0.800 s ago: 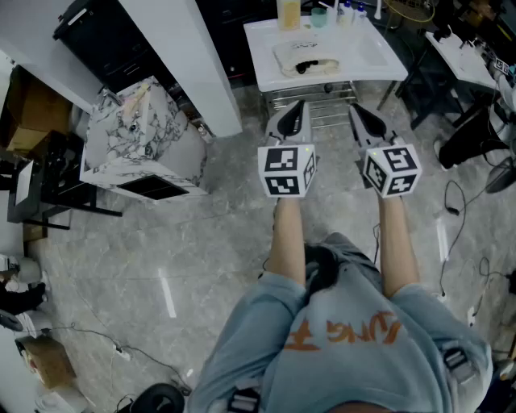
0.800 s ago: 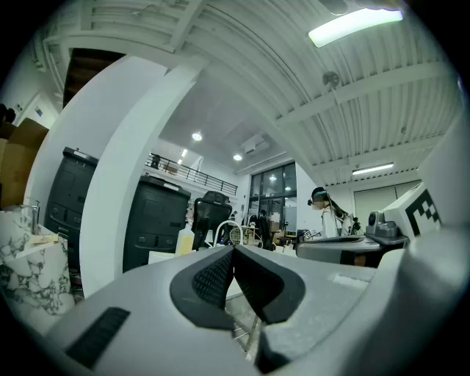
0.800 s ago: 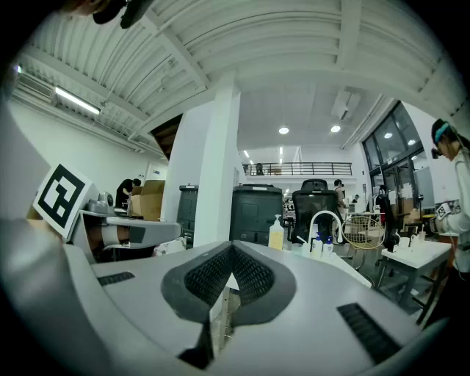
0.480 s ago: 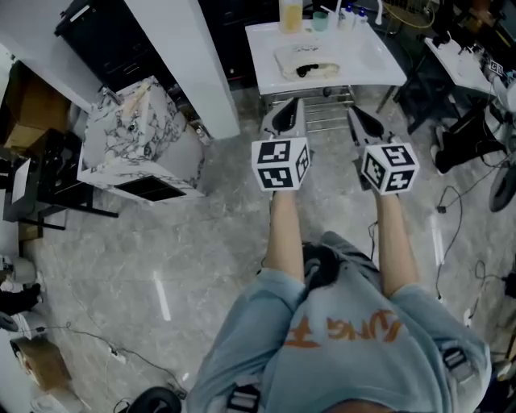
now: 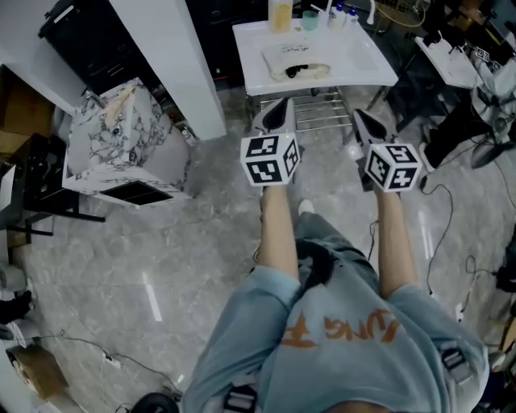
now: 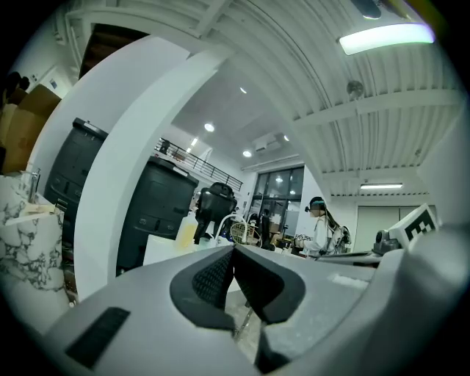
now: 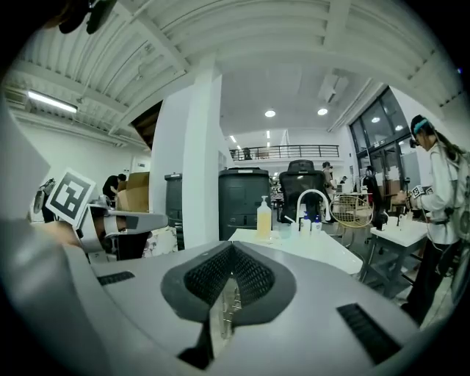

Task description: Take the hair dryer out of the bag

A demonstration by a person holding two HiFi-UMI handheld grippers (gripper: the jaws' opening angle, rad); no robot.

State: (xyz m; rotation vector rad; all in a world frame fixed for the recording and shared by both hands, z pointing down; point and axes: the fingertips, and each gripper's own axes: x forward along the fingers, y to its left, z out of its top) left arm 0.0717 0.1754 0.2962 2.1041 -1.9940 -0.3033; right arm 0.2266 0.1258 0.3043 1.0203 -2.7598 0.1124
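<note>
Shirt lettering (image 5: pixel 343 331) orange, illegible; bag (image 5: pixel 296 63) on tbl (image 5: pixel 364 63).

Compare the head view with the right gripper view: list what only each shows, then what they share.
Head view only: the pale bag lying on the white table, and the person's forearms and printed shirt.

Right gripper view only: a person in white standing at the right, the ceiling lights, and a balcony railing far back.

Both: the table, the yellow bottle on it, the white pillar, the left gripper and the right gripper.
</note>
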